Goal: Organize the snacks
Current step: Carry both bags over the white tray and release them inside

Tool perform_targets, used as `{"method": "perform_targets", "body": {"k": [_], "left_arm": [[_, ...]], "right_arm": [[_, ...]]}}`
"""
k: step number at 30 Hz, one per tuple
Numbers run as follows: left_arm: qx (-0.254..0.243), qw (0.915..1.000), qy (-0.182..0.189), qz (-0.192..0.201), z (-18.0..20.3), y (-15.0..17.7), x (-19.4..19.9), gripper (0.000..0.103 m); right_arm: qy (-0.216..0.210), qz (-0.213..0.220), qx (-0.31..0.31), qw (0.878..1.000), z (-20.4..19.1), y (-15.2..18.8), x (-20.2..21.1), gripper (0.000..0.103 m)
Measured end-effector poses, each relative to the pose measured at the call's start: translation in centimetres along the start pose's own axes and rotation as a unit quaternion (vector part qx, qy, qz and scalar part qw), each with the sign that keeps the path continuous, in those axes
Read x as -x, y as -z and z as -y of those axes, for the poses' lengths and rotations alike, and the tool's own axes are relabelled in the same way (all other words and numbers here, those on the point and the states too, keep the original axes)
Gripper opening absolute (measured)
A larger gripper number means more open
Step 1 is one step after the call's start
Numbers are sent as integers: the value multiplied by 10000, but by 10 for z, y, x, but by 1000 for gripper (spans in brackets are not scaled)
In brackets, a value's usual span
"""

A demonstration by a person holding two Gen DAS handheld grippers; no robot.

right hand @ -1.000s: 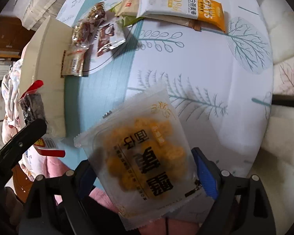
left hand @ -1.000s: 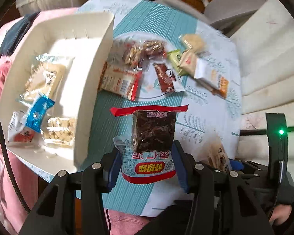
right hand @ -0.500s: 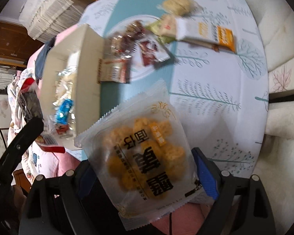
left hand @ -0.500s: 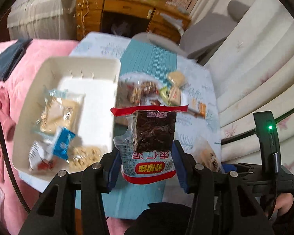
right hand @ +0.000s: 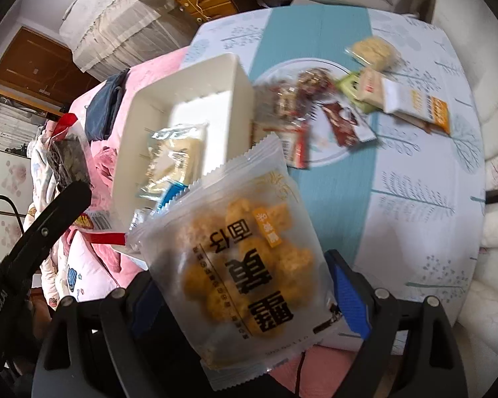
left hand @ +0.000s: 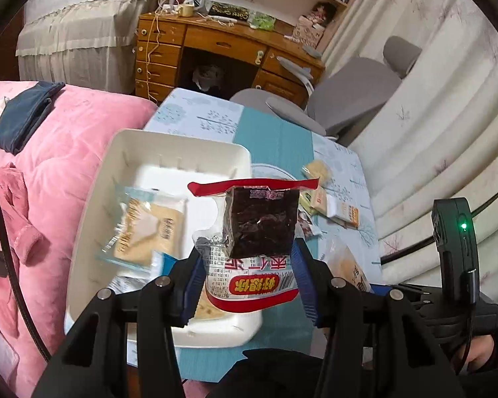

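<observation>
Both clenched hand-held grippers higher above table: left with dark-snack packet, right with yellow-snack bag.

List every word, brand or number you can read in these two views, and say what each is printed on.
"好想你": yellow on a red label, upside down, on the dark snack packet.
"枣仁派": red, upside down, just above that label; probable reading.
"蟹黄": large black characters, upside down, on the frosted packet.
"锅巴": smaller, same packet; probable reading.
Too small or blurred to read: the fine print on both packets and the white-and-orange bar.
</observation>
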State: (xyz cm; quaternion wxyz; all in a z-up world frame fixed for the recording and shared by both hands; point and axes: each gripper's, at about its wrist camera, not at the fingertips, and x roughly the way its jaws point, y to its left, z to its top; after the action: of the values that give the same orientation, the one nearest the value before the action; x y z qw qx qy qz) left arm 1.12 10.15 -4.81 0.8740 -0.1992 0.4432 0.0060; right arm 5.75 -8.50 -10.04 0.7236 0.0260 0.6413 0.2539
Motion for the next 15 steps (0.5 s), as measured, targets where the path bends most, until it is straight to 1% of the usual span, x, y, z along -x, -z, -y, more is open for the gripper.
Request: {"method": "perform_targets", "body": {"k": [2,8,11,15], "left_arm": [[5,10000,0,22,-14,-4,3,49],[36,9999,-52,-98,-51,-13,2,49],[40,9998,-140,-165,-69,-17,0,49],[52,9992,-257,-307,-90,-20,-3,49]], "right_arm": [[-43,80,32,10000,-13,-2,-2,90],[-289,383,204,9986,-51,-4,-11,90],[-412,512,299,9974,-71,-3,-18,90],[-517,572,276,9966,-86,-2,-29,90]]}}
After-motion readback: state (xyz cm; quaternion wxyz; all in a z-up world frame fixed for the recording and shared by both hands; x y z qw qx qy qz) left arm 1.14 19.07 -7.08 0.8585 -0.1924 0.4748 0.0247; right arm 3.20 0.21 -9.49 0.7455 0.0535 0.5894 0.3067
